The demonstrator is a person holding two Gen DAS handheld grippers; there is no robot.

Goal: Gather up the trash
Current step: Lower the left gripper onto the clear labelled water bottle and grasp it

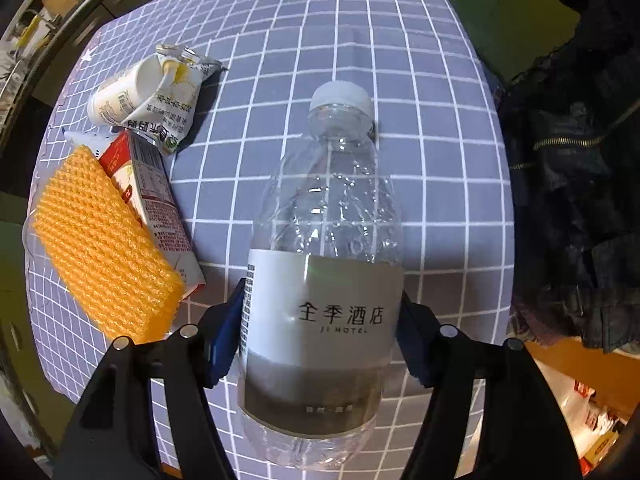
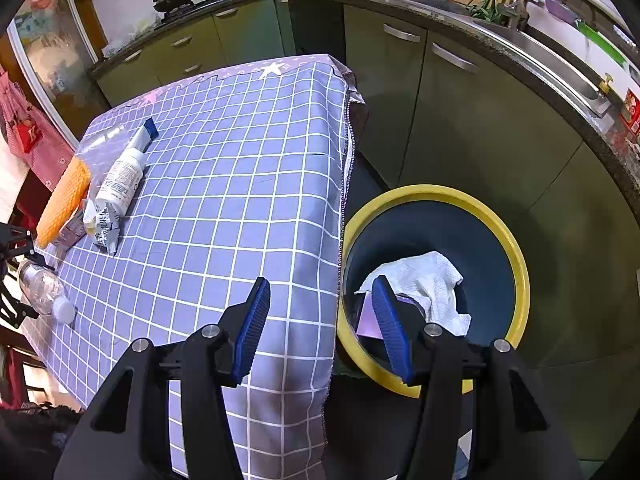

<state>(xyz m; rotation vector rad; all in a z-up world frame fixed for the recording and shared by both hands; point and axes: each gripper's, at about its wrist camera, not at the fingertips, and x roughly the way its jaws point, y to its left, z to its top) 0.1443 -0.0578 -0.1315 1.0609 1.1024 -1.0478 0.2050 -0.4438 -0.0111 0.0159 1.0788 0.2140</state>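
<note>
A clear, crinkled plastic water bottle (image 1: 324,216) with a grey label and white cap lies on the checked tablecloth (image 1: 360,40). My left gripper (image 1: 322,292) points down over it, its blue pads pressed against both sides of the label. The bottle (image 2: 40,288) also shows at the far left of the right wrist view. My right gripper (image 2: 320,280) hangs open and empty over the table's near corner, beside a blue bin with a yellow rim (image 2: 520,260) on the floor. A crumpled white paper towel (image 2: 424,284) and a pink scrap (image 2: 370,320) lie in the bin.
Left of the bottle lie a crushed white cup with wrapper (image 1: 144,96), a red and white carton (image 1: 156,200) and an orange sponge (image 1: 104,240). A white tube (image 2: 120,180) lies farther back. Green cabinets (image 2: 440,100) and a sink counter surround the table. Dark clothing (image 1: 580,200) hangs off the table's right edge.
</note>
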